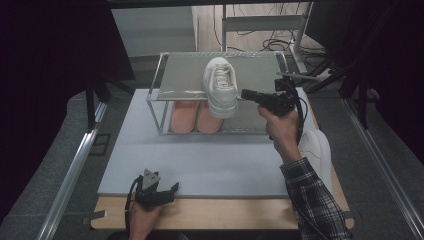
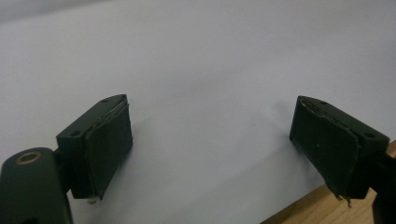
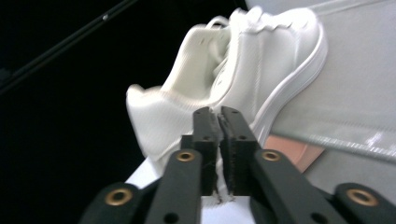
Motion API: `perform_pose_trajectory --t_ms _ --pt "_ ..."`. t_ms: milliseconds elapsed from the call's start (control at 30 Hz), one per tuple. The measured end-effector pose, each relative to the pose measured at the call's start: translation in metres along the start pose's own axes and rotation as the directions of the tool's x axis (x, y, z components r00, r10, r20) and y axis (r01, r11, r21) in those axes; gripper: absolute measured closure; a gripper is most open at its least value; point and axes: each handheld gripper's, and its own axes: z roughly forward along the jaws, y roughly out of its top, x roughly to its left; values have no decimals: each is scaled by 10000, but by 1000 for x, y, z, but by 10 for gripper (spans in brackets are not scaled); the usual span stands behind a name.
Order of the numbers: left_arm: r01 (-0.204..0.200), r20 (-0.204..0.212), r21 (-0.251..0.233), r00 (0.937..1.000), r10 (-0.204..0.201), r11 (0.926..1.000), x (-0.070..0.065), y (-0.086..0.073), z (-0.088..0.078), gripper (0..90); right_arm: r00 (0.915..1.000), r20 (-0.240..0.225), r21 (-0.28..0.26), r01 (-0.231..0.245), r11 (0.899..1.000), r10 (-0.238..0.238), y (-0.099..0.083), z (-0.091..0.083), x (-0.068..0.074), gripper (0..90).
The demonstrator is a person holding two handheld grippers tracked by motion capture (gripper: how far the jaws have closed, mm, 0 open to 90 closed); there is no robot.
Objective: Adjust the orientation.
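Note:
A white sneaker (image 1: 221, 85) lies on the top shelf of a clear shoe rack (image 1: 175, 75), its heel overhanging the shelf's front edge. My right gripper (image 1: 243, 93) hovers just right of that heel, pointing left at it. In the right gripper view its jaws are pressed together with nothing between them (image 3: 218, 112), and the sneaker's heel (image 3: 159, 116) sits just beyond the tips. My left gripper (image 1: 169, 189) rests at the table's front edge with its jaws wide apart (image 2: 210, 112) over the bare mat.
A second white sneaker (image 1: 316, 150) lies on the table's right side beside my right forearm. A pair of pink shoes (image 1: 195, 117) sits on the rack's lower level. A pale mat (image 1: 210, 160) covers the wooden table (image 1: 225, 212). Dark curtains and metal rails flank both sides.

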Motion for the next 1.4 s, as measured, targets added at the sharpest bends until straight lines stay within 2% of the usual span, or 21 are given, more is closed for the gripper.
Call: perform_pose_trajectory --t_ms 367,600,933,1200,1400 --pt "-2 -2 -1 10000 2 10000 0 0 0 127 9985 -52 426 540 9976 -538 -37 -3 12 895" --pt "0 -9 -3 10000 0 10000 0 0 0 127 9941 49 701 1078 9917 -1084 -52 2 17 895" --pt "-4 -10 -7 10000 4 10000 0 0 0 127 9946 152 730 1015 9922 -1029 -54 15 16 895" --pt "-7 -10 -4 10000 7 10000 0 0 0 127 9933 171 589 1129 9919 -1141 -53 18 16 896" --pt "-5 -9 -6 10000 5 10000 0 0 0 127 9932 287 619 1111 9919 -1130 -52 28 15 896"
